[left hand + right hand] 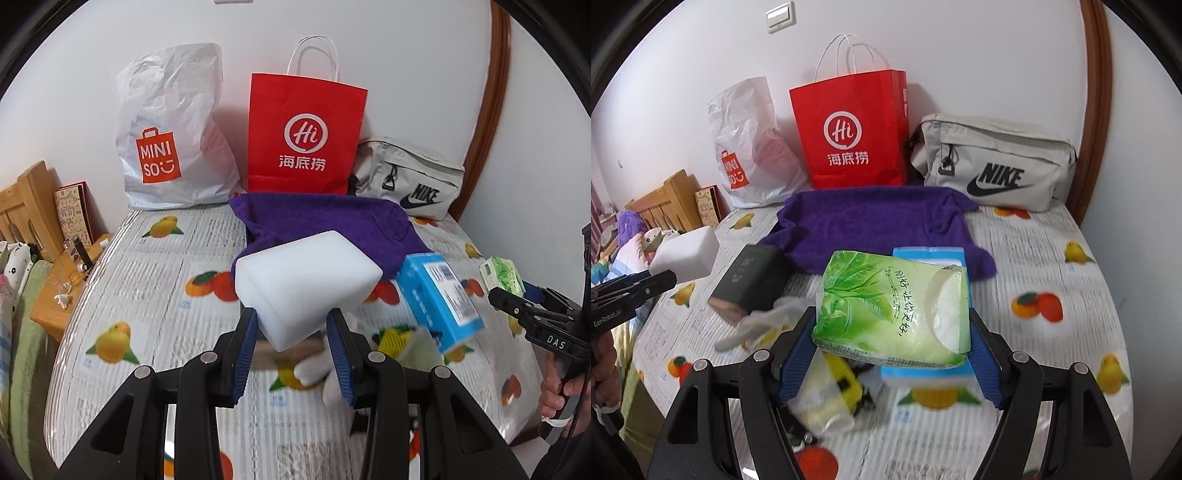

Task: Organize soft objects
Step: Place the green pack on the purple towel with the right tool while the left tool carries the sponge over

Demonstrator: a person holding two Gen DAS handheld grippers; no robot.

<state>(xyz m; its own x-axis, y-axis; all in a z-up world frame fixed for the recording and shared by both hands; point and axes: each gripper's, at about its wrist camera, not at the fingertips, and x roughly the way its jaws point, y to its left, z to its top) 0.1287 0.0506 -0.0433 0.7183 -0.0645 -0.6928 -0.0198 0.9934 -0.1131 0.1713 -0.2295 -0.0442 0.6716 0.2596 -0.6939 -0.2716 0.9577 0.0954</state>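
The left tool [291,325] gripped a white sponge block [306,284] above the table [147,295]; the right tool [892,350] clamped a green tissue pack [886,310] over a blue box [931,371]. A purple towel [871,218] lay behind, bags lining the far edge, bare cloth rightward

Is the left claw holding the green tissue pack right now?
No, the left claw grips the white sponge block; the green tissue pack sits in the right claw.
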